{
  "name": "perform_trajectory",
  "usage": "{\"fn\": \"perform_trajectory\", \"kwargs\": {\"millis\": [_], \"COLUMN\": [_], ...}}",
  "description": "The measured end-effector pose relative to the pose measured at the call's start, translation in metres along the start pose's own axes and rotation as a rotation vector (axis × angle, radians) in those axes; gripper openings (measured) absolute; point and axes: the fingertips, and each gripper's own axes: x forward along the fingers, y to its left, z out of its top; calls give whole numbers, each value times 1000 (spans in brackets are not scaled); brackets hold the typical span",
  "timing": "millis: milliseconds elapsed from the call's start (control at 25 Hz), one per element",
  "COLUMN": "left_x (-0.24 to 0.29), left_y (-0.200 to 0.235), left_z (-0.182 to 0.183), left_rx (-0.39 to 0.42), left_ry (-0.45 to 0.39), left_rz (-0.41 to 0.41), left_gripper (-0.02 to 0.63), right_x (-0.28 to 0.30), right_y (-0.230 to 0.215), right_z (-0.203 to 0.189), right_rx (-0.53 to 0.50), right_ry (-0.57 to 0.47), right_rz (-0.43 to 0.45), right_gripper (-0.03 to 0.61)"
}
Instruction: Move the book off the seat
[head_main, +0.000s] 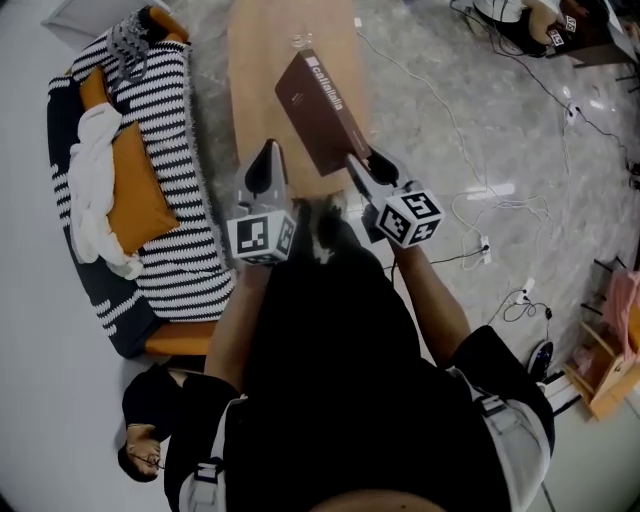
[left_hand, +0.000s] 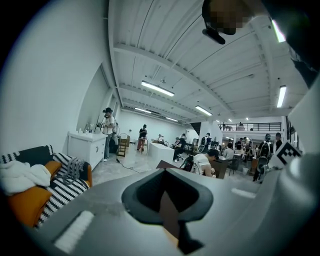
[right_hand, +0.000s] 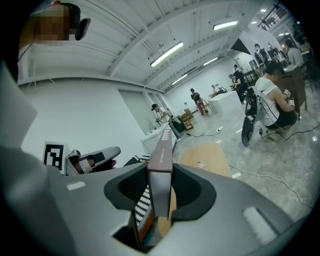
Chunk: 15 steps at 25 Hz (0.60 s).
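- The book (head_main: 322, 110) hangs in the air over the wooden table (head_main: 258, 70), clear of the sofa (head_main: 60, 130) on the left; its long axis runs far-left from the grip
- The right hand-held gripper (head_main: 362, 170) clamps the book's near end, held edge-up
- The left hand-held gripper (head_main: 267, 165) is just left of it, jaws drawn together, empty; setting down likely falls to the right
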Motion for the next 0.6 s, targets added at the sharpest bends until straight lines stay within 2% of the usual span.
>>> {"fn": "perform_trajectory", "kwargs": {"millis": [240,600], "left_x": [19,49], "left_y": [27,63], "left_z": [-29,-95], "left_rx": [-39,-59], "left_ry": [42,99], "left_rz": [5,4], "left_gripper": [5,5], "right_x": [33,87], "right_y": [-18,-52], "right_z": [-30,-90], "right_rx": [27,87], "right_ry": [24,71], "right_rz": [-24,-49], "right_gripper": [153,153]}}
